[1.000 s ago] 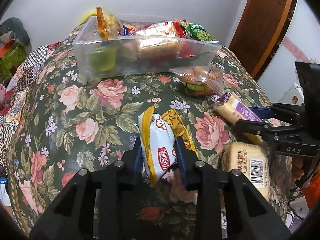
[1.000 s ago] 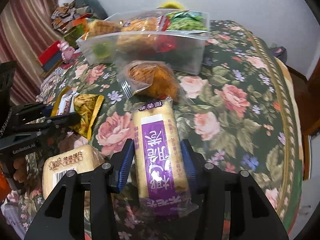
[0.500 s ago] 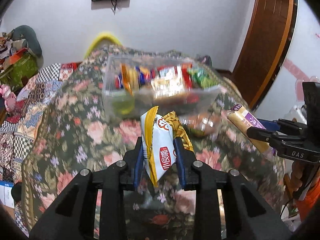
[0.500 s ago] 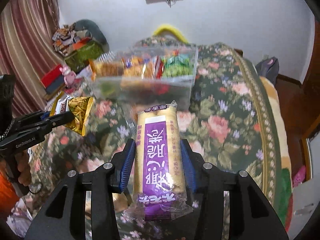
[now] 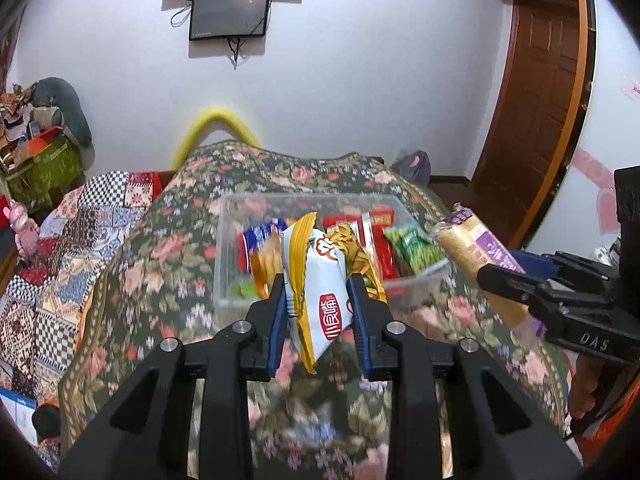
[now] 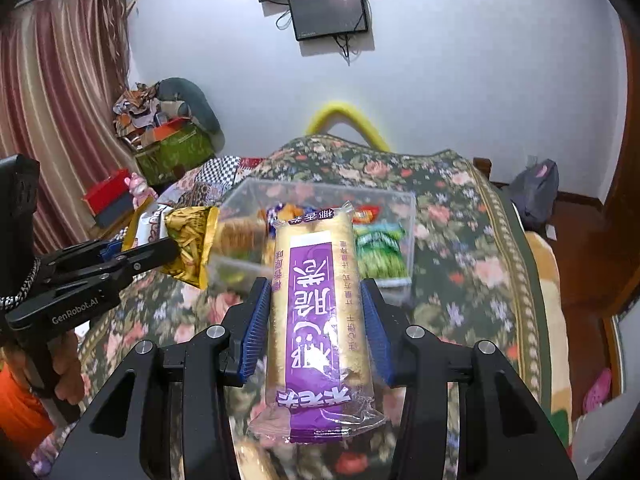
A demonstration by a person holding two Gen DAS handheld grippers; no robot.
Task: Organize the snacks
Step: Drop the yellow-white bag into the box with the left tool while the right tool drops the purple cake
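Both packets ride toward the clear bin (image 5: 320, 200); left gripper (image 5: 320, 308) clamps a white snack bag (image 5: 324, 292), right gripper (image 6: 316, 320) a purple wafer pack (image 6: 316, 312); next, lowering them inside.

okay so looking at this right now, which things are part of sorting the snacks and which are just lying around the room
Part of the job:
left gripper holding the white packet
right gripper holding the purple packet
clear bin with snacks inside

Just lying about:
wall screen
green box
checked quilt
door
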